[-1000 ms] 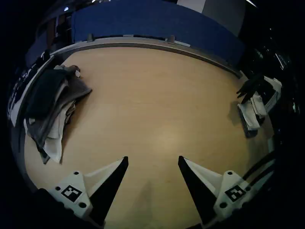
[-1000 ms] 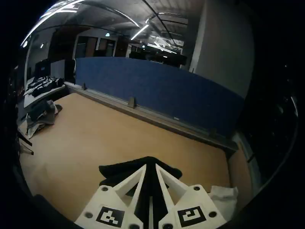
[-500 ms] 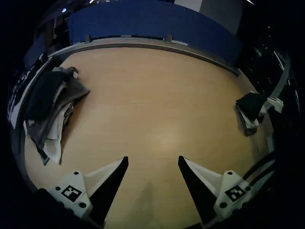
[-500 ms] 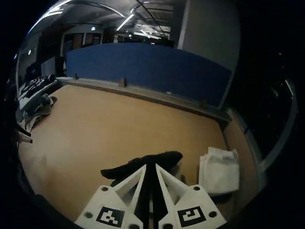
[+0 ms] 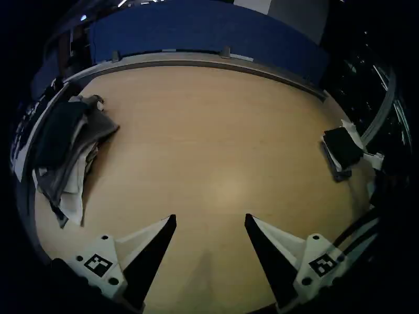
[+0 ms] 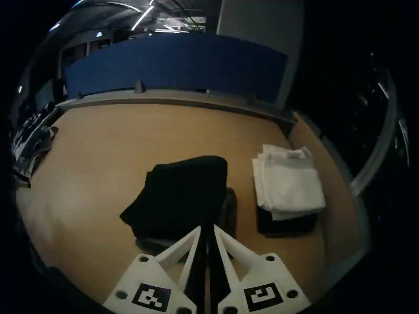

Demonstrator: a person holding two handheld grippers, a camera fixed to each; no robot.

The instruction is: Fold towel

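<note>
In the right gripper view a folded black towel (image 6: 180, 193) lies flat on top of a low stack on the wooden table (image 6: 105, 136). My right gripper (image 6: 207, 226) is shut on that towel's near edge, its fingers almost touching. Beside it on the right, folded white towels (image 6: 287, 183) rest on a dark folded one. In the left gripper view my left gripper (image 5: 209, 215) hovers open over the bare table (image 5: 209, 131) with nothing between its fingers. The black towel (image 5: 343, 146) on its stack sits far to the right.
A heap of unfolded grey, dark and white towels (image 5: 68, 152) lies at the table's left edge, and shows small as a towel heap (image 6: 31, 146) in the right gripper view. A blue partition (image 5: 209, 26) with a grey rail runs along the far edge.
The right gripper has carried the black towel down and right, and it now lies flat on the stack beside the white towels. The left gripper has barely moved.
</note>
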